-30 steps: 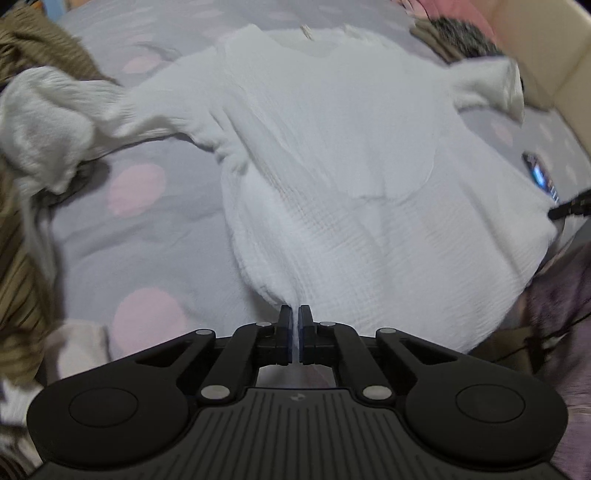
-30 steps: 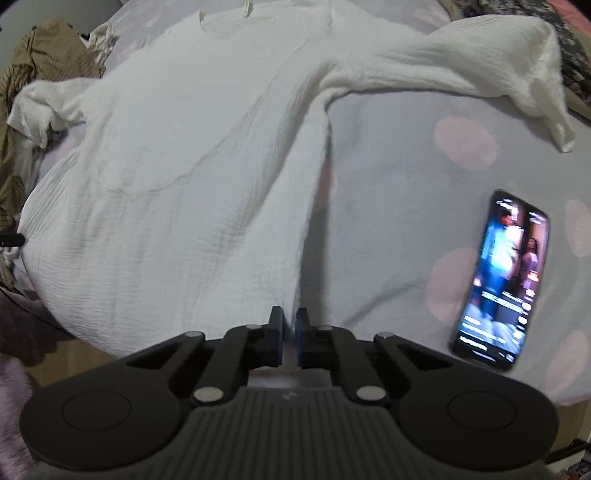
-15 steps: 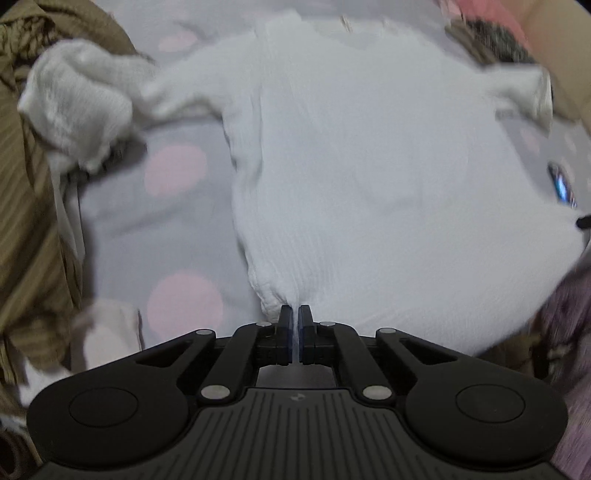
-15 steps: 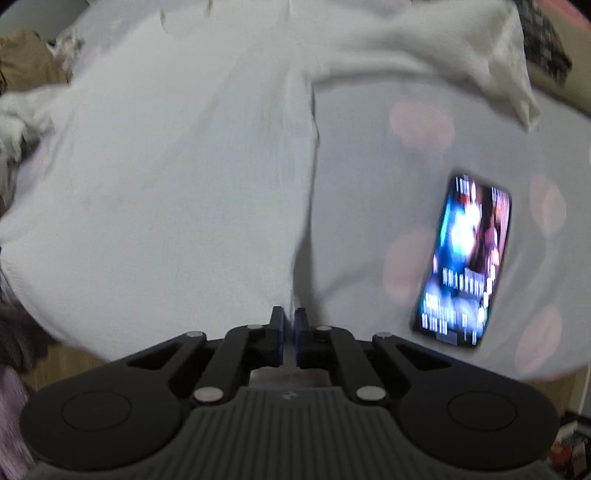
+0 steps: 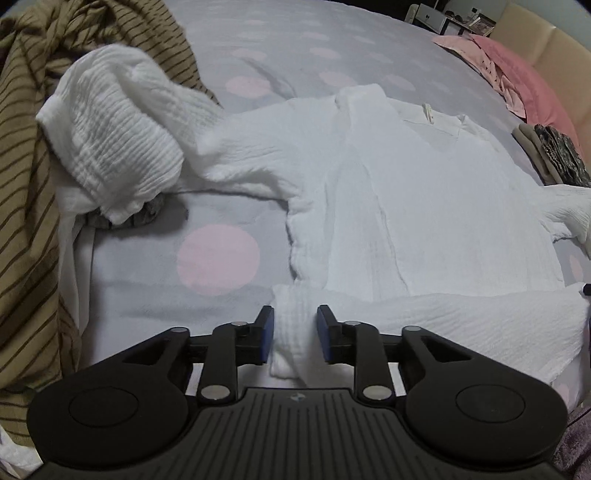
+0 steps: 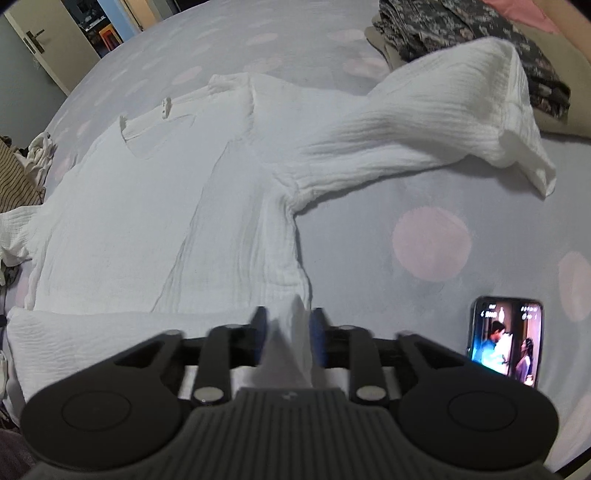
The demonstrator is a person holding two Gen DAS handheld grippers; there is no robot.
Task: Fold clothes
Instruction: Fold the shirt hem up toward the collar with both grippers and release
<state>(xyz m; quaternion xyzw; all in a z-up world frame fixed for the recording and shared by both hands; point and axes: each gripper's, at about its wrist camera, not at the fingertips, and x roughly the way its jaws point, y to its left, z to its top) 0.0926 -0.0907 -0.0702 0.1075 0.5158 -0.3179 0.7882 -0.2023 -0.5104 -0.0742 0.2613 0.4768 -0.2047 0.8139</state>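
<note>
White crinkled cotton: a long-sleeved top is lying spread on the bed, on a grey sheet with pale pink dots. Its hem is lying doubled back over the body as a fat fold along the near edge. Neckline is facing the far side, with a small tag showing. One sleeve is trailing off toward a heap of brown striped fabric, its cuff bunched up; the other sleeve is stretching out toward a pile of folded camouflage-print garments.

Left gripper is pointing steeply down at one hem corner. Its jaws have just been opening and are standing partly apart; a bunched ridge of the hem is sitting between them, touching the left blue pad and clear of the right one, so it is no longer pinched.

Right gripper is angling down likewise at the other hem corner. Its jaws have just been opening too, partly parted, with a peak of white cloth standing loose in the gap.

Just beside the right gripper, a smartphone is lying on the sheet, screen lit and playing video.
</note>
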